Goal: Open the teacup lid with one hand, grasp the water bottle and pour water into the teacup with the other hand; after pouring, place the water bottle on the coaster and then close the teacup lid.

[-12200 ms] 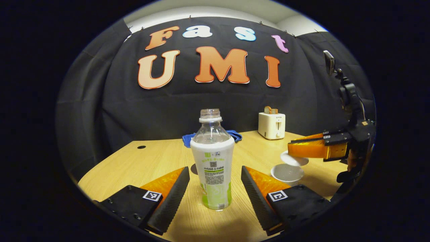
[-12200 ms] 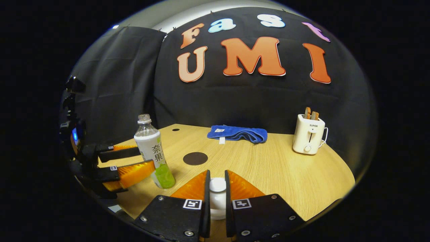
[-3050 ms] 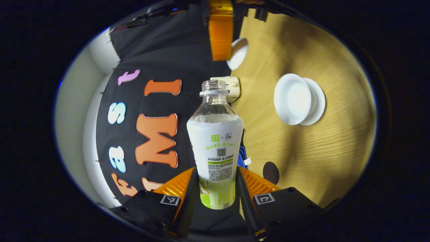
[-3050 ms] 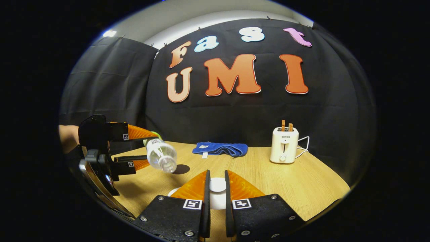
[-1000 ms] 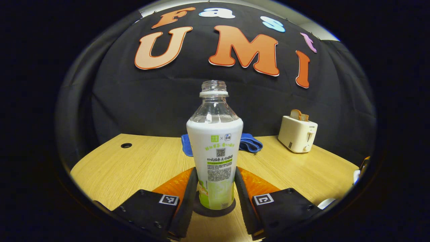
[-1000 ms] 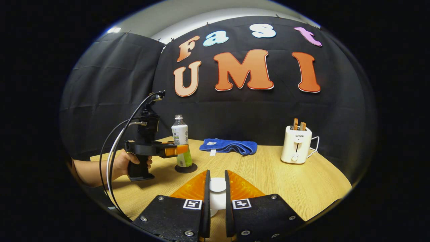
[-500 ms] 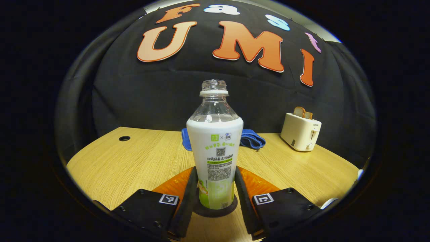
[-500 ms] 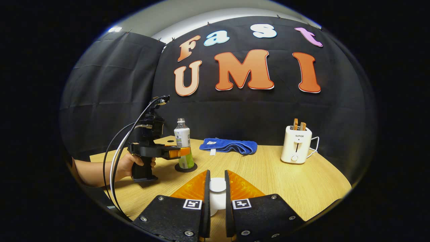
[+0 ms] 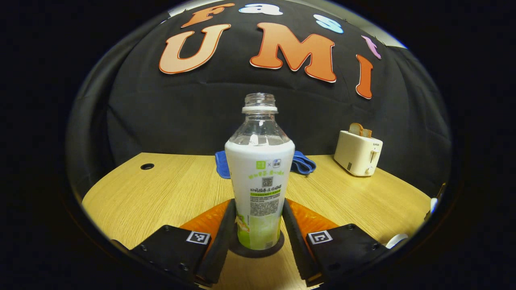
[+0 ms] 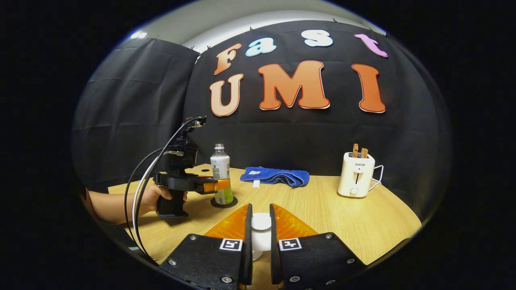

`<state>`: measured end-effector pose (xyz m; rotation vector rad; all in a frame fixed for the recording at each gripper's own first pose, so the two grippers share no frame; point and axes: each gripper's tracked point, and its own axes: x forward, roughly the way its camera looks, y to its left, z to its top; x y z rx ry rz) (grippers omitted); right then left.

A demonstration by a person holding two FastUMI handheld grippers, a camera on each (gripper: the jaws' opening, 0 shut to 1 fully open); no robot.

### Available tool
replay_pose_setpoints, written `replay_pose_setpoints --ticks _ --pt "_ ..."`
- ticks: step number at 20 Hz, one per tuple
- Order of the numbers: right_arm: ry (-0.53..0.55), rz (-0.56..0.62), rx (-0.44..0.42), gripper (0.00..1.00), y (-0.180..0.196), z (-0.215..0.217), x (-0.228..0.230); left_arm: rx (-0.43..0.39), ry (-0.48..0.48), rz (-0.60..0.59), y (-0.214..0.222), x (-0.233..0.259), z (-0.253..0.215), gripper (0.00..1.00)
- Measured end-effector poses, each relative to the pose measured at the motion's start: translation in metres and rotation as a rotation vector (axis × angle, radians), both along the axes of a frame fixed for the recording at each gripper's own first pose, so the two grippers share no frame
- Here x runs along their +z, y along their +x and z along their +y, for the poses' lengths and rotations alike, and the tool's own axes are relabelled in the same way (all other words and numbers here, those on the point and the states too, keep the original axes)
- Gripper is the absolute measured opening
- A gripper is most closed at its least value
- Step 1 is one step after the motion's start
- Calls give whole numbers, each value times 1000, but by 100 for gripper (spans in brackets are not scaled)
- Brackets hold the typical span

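Observation:
The clear water bottle (image 9: 260, 173) with a white and green label stands upright and uncapped on the dark round coaster (image 9: 278, 246). My left gripper (image 9: 258, 209) is shut on its lower part, one finger against each side. In the right gripper view the same bottle (image 10: 221, 177) and coaster (image 10: 223, 202) sit at the far left of the table, with a hand (image 10: 151, 197) holding that gripper. My right gripper (image 10: 259, 211) is shut on the knob of the white teacup lid (image 10: 261, 222), held above the table. The white teacup's rim (image 9: 397, 240) peeks in at the lower right of the left gripper view.
A cream toaster (image 10: 355, 174) with bread in its slots stands at the back right. A folded blue cloth (image 10: 275, 176) lies at the back middle, behind the bottle. A small round hole (image 9: 147, 166) marks the table's far left corner.
The bottle, tilted over the cup three seconds ago, has come upright and down onto the coaster. In the last half second it barely shifted. The right gripper kept hold of the lid.

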<state>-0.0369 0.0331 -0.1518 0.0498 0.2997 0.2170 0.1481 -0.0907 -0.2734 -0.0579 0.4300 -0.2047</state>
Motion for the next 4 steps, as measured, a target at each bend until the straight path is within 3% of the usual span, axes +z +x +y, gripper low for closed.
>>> replay_pose_setpoints --ticks 2,4 --pt "4 -2 -1 18 -1 -1 3 -6 11 -11 -1 2 -1 75" --pt "7 -3 -3 18 -1 -1 3 -9 31 -20 -2 3 -1 86"
